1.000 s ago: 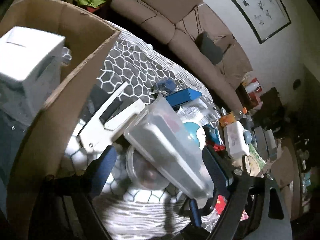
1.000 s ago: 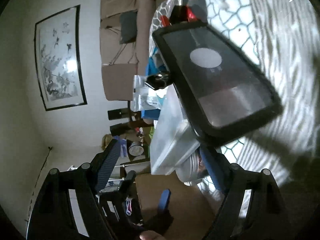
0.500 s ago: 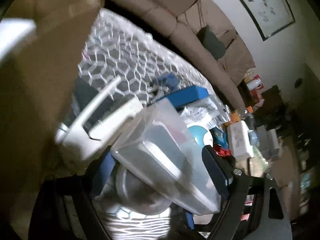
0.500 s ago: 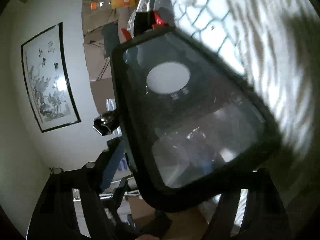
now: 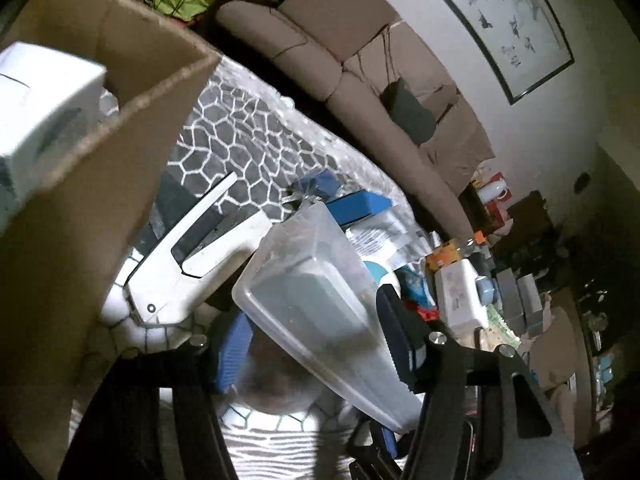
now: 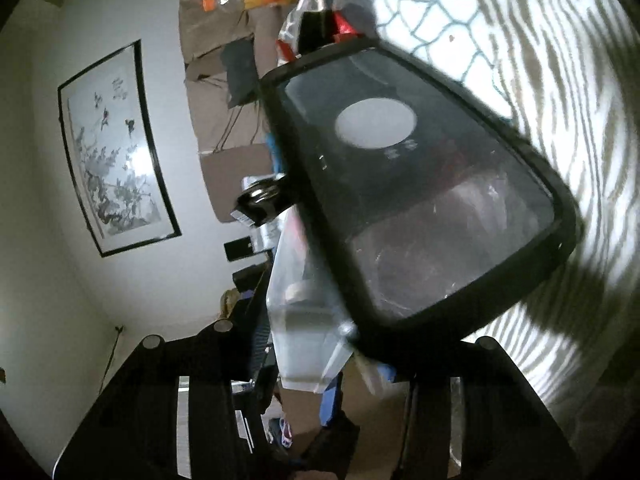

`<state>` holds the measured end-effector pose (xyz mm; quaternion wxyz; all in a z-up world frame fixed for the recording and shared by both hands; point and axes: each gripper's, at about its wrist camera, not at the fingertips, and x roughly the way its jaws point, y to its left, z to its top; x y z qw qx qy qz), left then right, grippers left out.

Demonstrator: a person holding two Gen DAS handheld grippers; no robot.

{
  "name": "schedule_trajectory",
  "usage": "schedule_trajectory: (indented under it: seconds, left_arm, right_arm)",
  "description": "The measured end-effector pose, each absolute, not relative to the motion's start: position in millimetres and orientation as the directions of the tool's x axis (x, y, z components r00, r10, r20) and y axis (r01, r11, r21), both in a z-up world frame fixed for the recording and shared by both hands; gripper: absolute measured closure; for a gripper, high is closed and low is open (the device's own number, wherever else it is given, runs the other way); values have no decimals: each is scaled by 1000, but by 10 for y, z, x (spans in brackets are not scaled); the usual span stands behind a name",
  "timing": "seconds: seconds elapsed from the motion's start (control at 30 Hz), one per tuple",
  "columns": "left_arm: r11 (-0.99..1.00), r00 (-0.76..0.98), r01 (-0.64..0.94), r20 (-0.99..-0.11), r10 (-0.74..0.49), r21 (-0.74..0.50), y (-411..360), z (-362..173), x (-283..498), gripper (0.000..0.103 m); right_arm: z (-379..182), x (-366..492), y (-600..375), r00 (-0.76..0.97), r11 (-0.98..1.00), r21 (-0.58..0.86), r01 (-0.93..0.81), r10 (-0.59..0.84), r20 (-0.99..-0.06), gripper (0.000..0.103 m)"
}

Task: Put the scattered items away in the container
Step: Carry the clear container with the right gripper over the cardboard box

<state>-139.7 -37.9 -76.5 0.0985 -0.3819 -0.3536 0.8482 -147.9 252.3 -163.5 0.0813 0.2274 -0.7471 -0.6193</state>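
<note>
Between both grippers' closing jaws, narrower than before, sits the clear plastic box (image 5: pixel 320 304), ungripped

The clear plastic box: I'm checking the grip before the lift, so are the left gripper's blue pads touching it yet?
Cannot tell. In the left wrist view the clear plastic box lies between the closing left gripper pads; its right pad overlaps the box edge, contact unclear.

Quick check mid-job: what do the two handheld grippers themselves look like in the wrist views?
The left gripper and the right gripper are both matte black frames with silver screw heads and two fingers faced with ribbed blue pads. No cables, markings or sleeves show.
</note>
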Motion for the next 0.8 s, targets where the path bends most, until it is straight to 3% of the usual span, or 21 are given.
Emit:
schedule_trajectory:
  seconds: [0.8]
  left_arm:
    - [-669, -790, -141, -325, 521, -730, -423, 643, -491, 44]
  right_arm:
    - [-479, -635, 2620, -848, -27, 986, 162, -515, 126, 63]
